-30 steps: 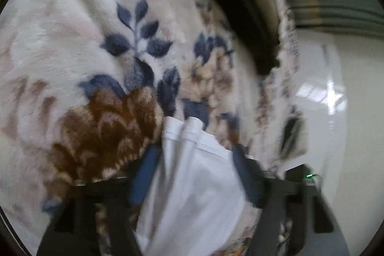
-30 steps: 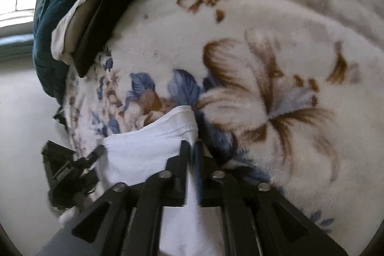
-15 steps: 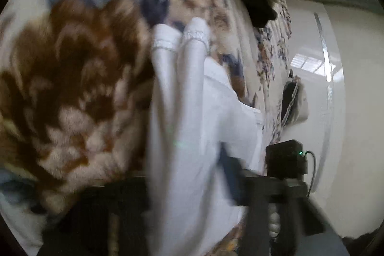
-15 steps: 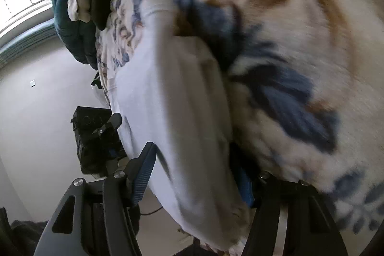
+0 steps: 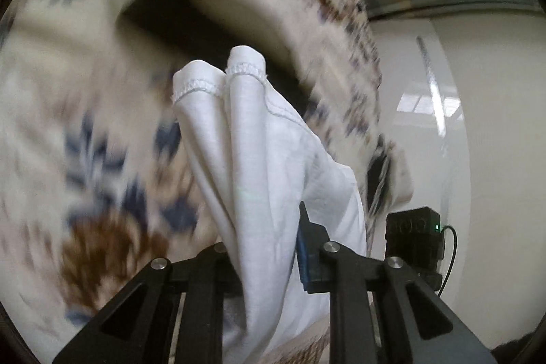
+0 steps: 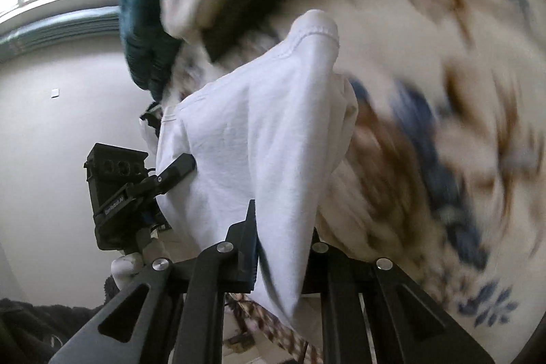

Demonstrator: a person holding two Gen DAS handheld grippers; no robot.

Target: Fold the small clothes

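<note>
The white cotton garment with stitched hems (image 5: 259,166) hangs lifted above the cream fleece blanket with blue and brown flowers (image 5: 68,111), pinched at two points. The left gripper (image 5: 266,261) clamps a bunched hem whose folds rise toward 12 o'clock; the right gripper (image 6: 279,248) clamps another edge, with the cloth stretched toward 10 o'clock, where the left tool's black body (image 6: 116,190) shows. Judging by this, folding is in an early or middle stage: the cloth is raised, not laid flat, and no finished fold shows. Small white lettering on that black body is too blurred to read.
</note>
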